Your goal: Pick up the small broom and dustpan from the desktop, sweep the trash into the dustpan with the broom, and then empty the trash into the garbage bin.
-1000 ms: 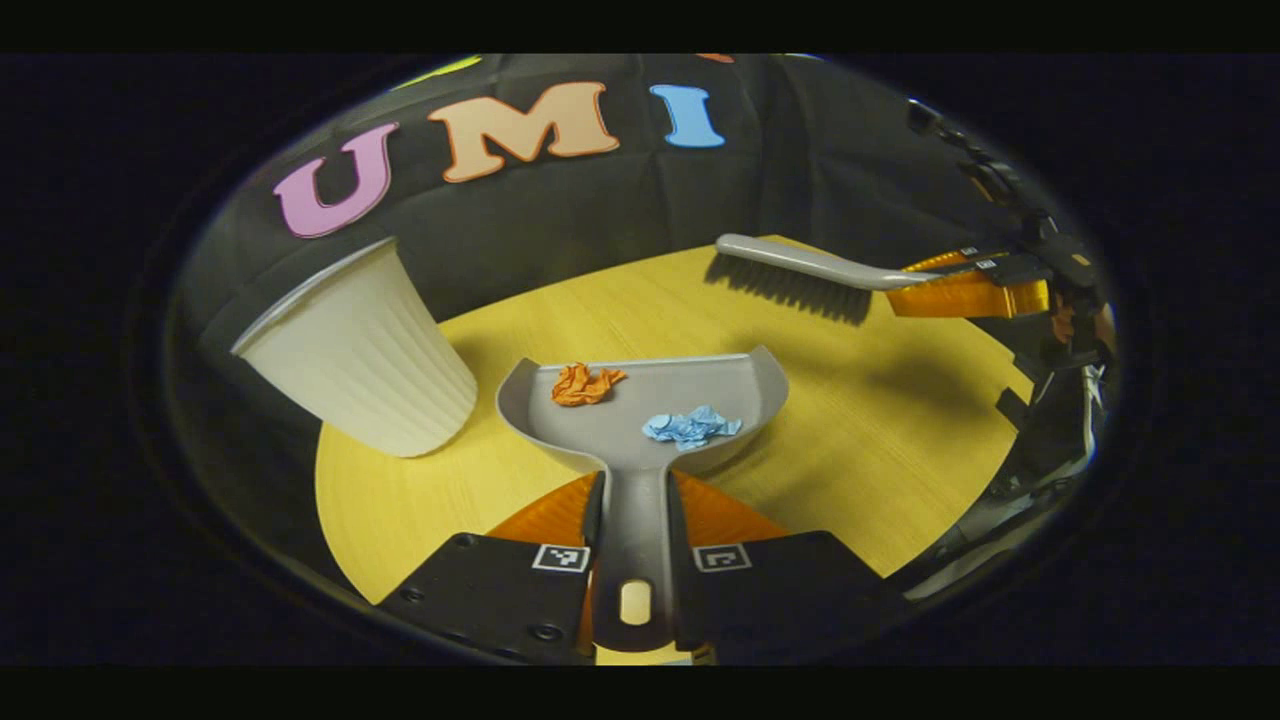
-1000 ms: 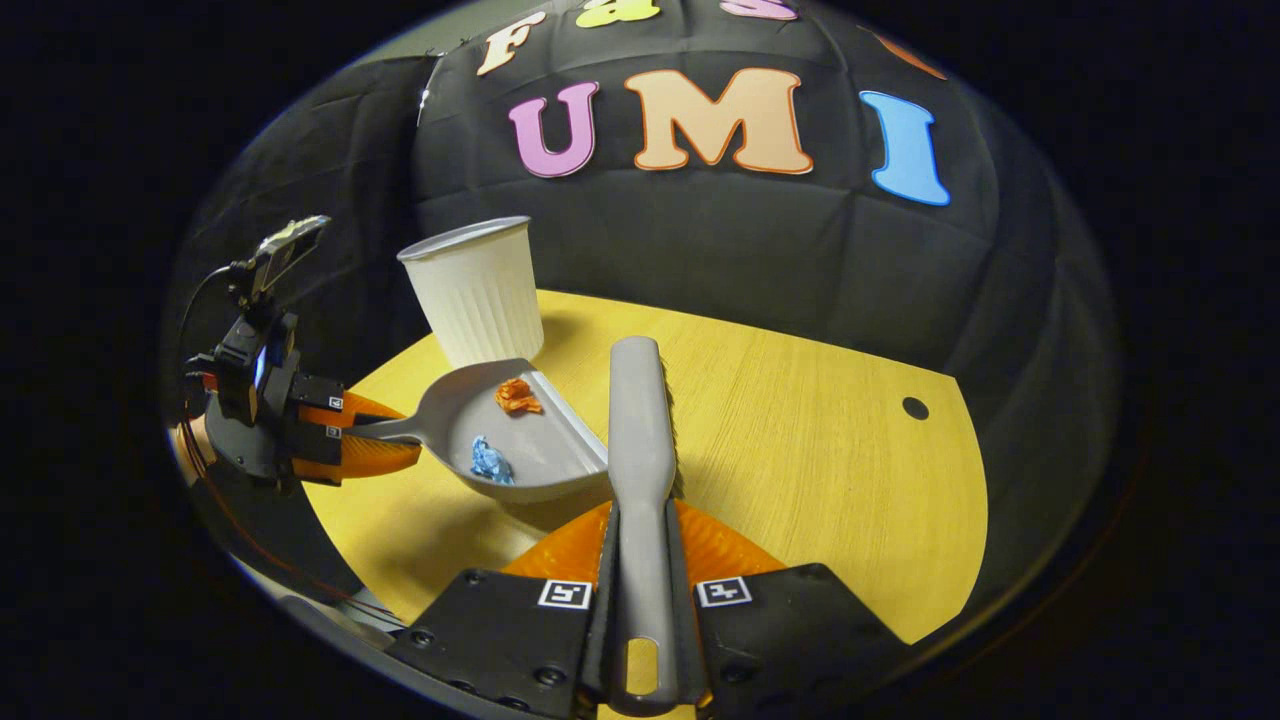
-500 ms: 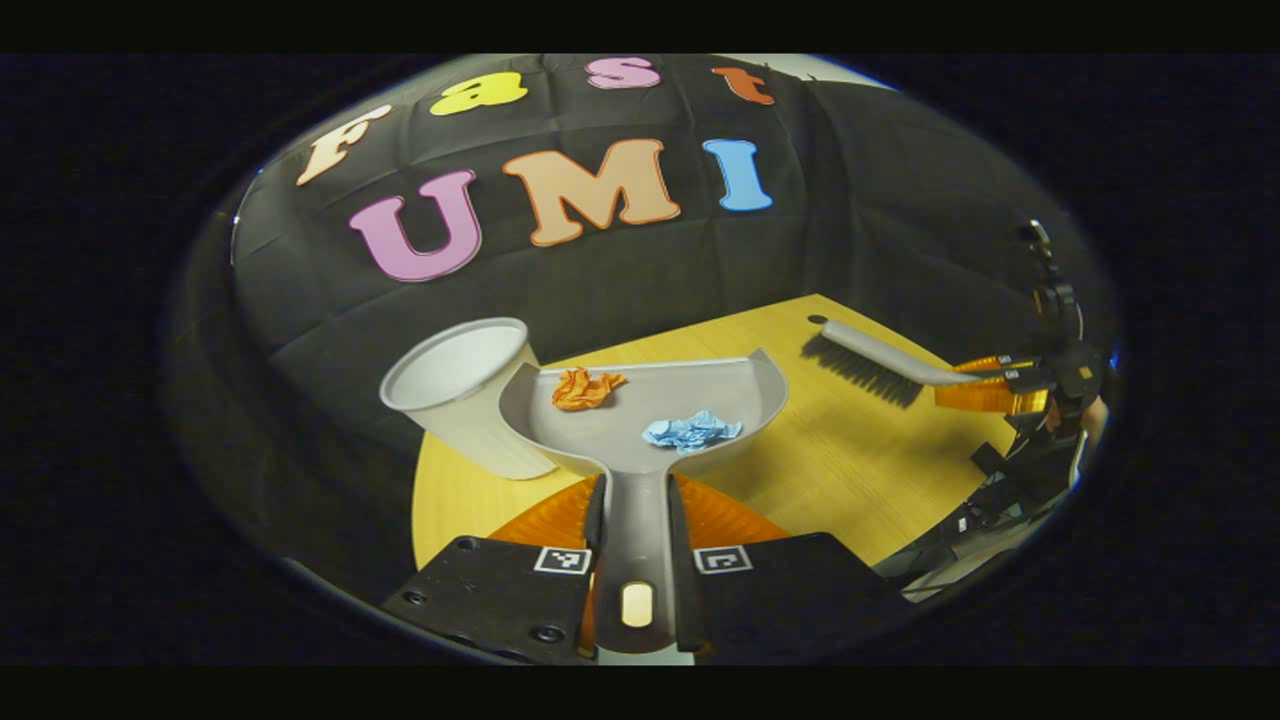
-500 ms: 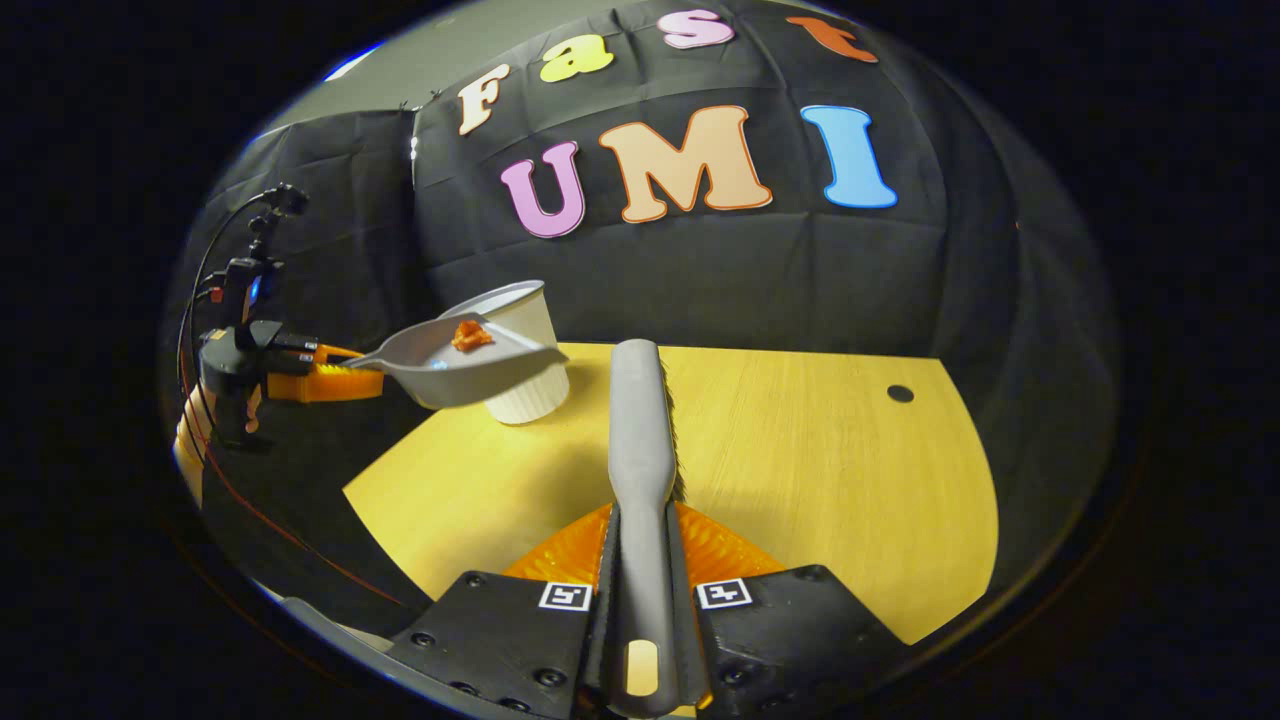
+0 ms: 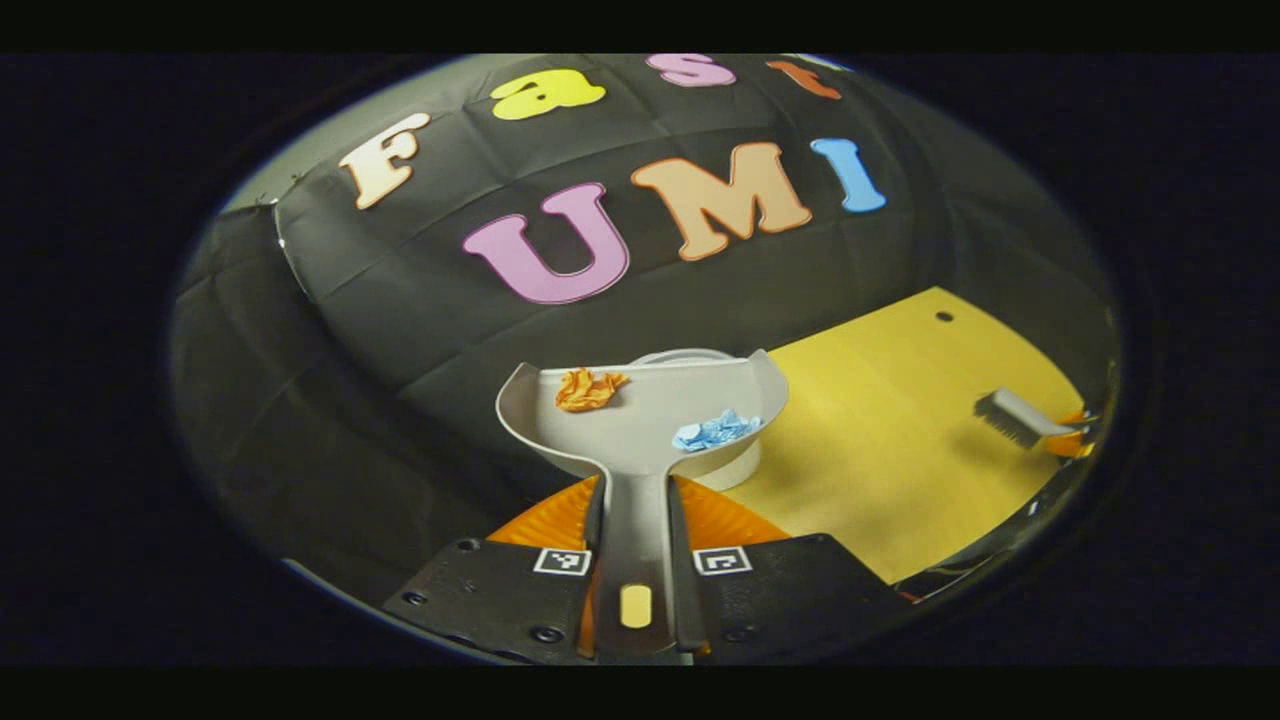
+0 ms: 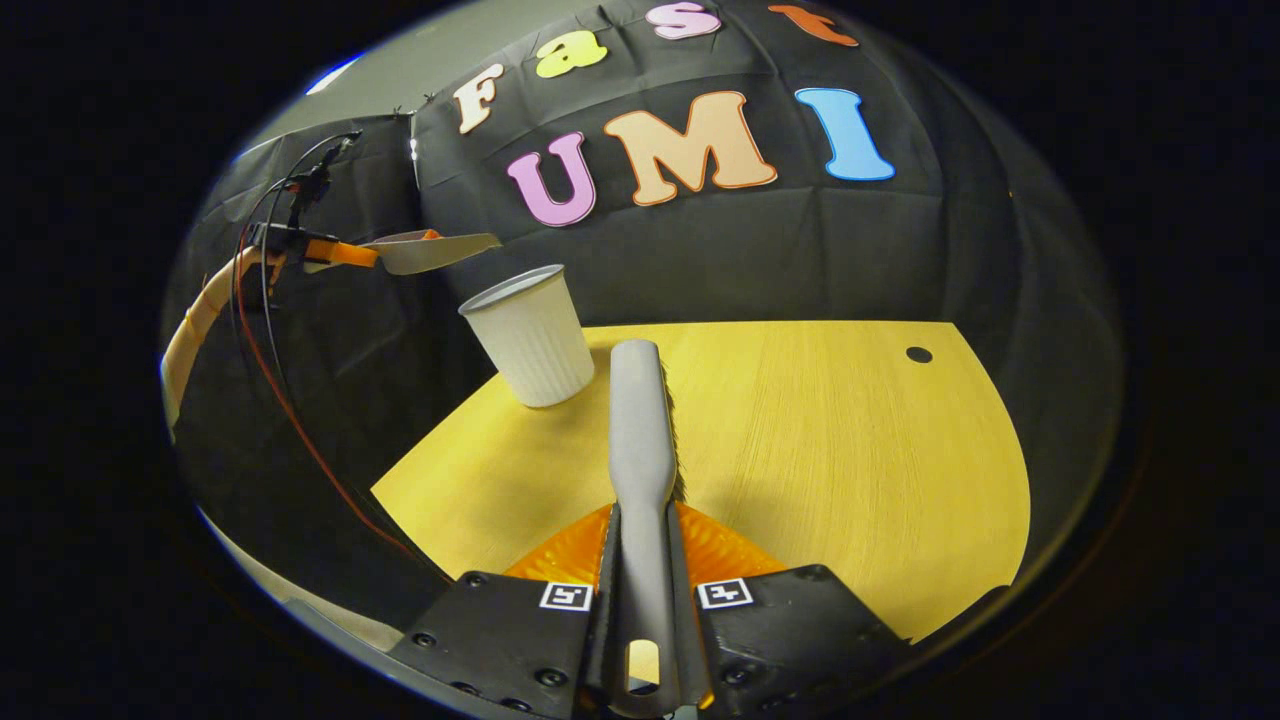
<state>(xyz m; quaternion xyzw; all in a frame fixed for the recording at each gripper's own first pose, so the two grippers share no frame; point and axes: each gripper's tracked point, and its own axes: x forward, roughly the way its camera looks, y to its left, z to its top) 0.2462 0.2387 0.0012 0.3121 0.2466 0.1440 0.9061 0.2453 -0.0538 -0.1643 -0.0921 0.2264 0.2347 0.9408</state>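
Note:
My left gripper [image 5: 635, 505] is shut on the handle of the grey dustpan [image 5: 640, 430], which I hold in the air. An orange paper wad [image 5: 588, 388] and a blue paper wad [image 5: 715, 430] lie in the pan, the blue one against its right rim. The white ribbed garbage bin [image 5: 738, 468] stands just behind and below the pan. In the right gripper view the dustpan [image 6: 430, 252] hangs high above and left of the bin [image 6: 530, 335]. My right gripper [image 6: 645, 525] is shut on the grey broom [image 6: 640, 430], held low over the table.
The yellow wooden table [image 6: 820, 440] has a small round hole [image 6: 918, 354] near its far right corner. Red cables [image 6: 290, 400] trail down from the left gripper [image 6: 320, 250]. In the left gripper view the broom [image 5: 1010, 415] sits far right, over the table [image 5: 880, 450].
The left gripper has lifted the dustpan from table height to above the bin and swung left. The blue wad slid toward the pan's right rim. The broom stayed low over the table.

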